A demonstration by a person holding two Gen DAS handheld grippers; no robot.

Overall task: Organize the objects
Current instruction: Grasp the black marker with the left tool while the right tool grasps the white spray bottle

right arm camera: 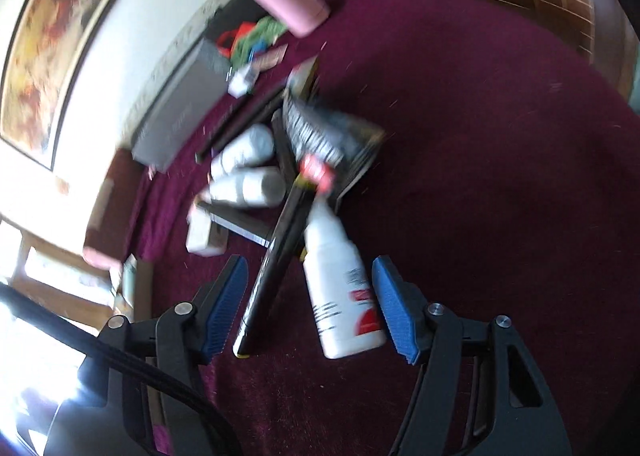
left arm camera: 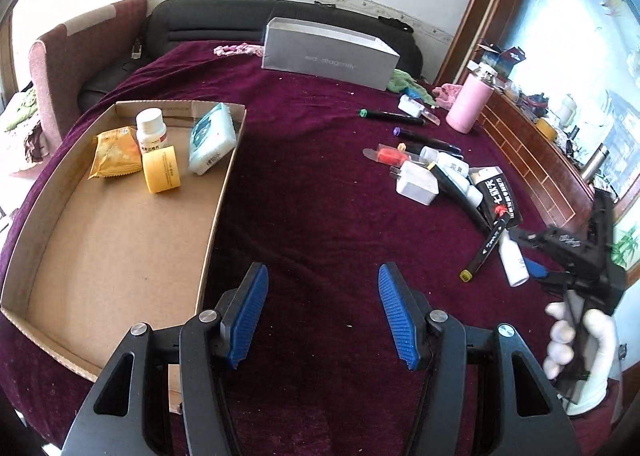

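Observation:
A shallow cardboard tray (left arm camera: pixel 100 248) lies at the left on the maroon cloth. It holds a yellow snack packet (left arm camera: pixel 113 151), a white pill bottle (left arm camera: pixel 151 127), a yellow tub (left arm camera: pixel 162 169) and a pale blue wipes pack (left arm camera: pixel 212 137). My left gripper (left arm camera: pixel 323 314) is open and empty over bare cloth right of the tray. A pile at the right holds a white charger (left arm camera: pixel 416 183), black markers (left arm camera: pixel 486 246) and a black packet (left arm camera: pixel 494 191). My right gripper (right arm camera: pixel 306 306) is open, its jaws on either side of a white bottle (right arm camera: pixel 340 296) and a black marker (right arm camera: pixel 276 268); it also shows in the left wrist view (left arm camera: pixel 532 256).
A grey box (left arm camera: pixel 328 53) stands at the back of the table. A pink flask (left arm camera: pixel 470 101) stands at the back right beside a wooden ledge (left arm camera: pixel 532 159). Two more markers (left arm camera: pixel 394 117) and a white adapter (left arm camera: pixel 412 105) lie near it. A dark sofa (left arm camera: pixel 208 21) is behind.

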